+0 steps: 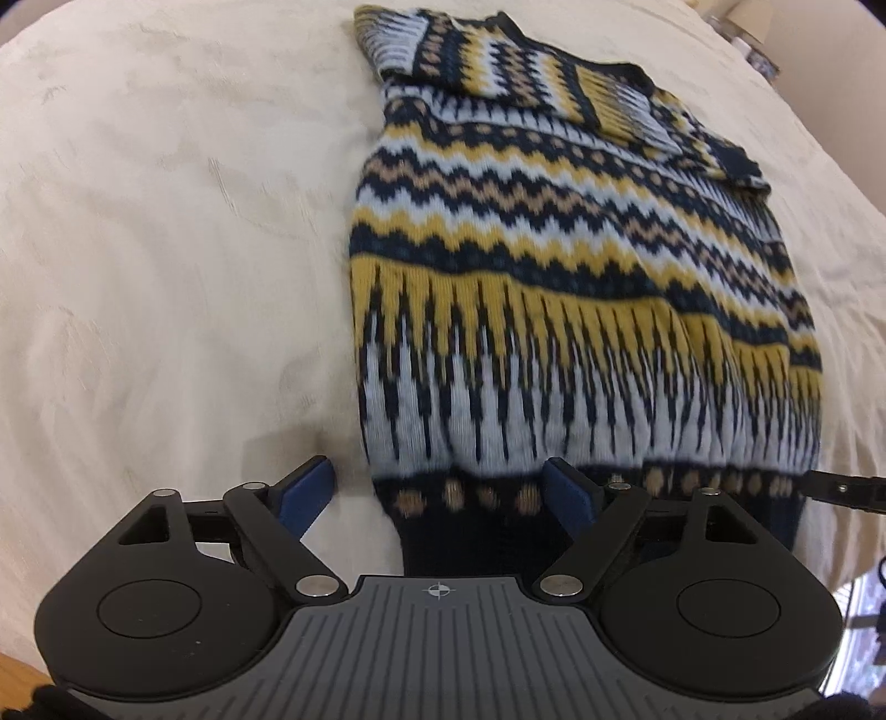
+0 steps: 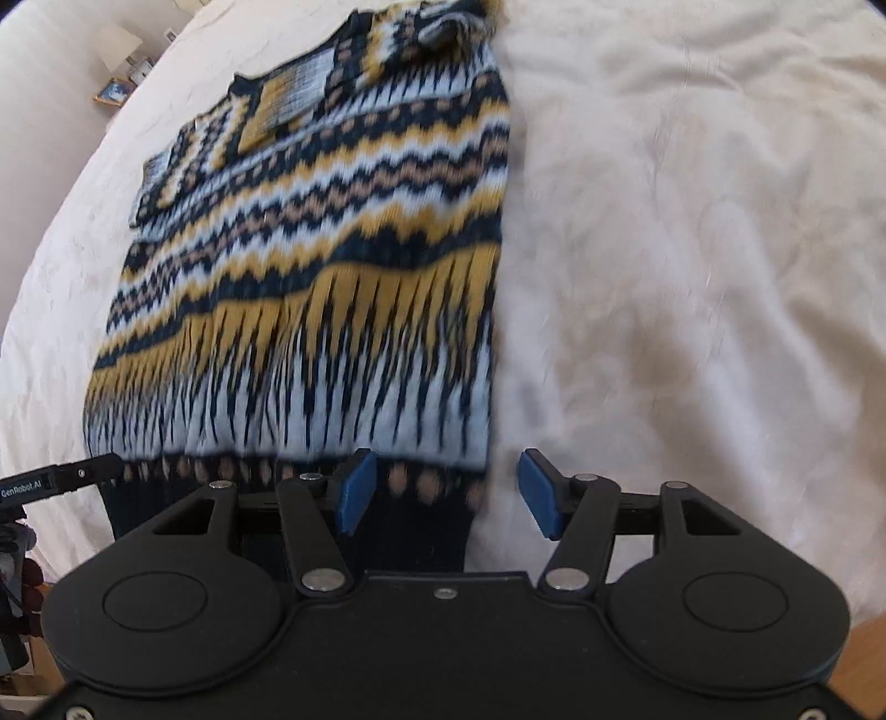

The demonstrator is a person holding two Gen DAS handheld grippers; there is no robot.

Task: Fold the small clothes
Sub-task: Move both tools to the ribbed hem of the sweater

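We see the soft, floppy navy, yellow and white zigzag-knit sweater [image 1: 554, 266] on the cream bed [image 1: 166, 221]; both jaws spread, we'd pinch its lower hem corners

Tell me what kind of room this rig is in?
Likely a bedroom. The patterned sweater lies on a cream bedspread covering a wide soft surface, and a lamp with a framed picture sits on a small stand beyond its edge.
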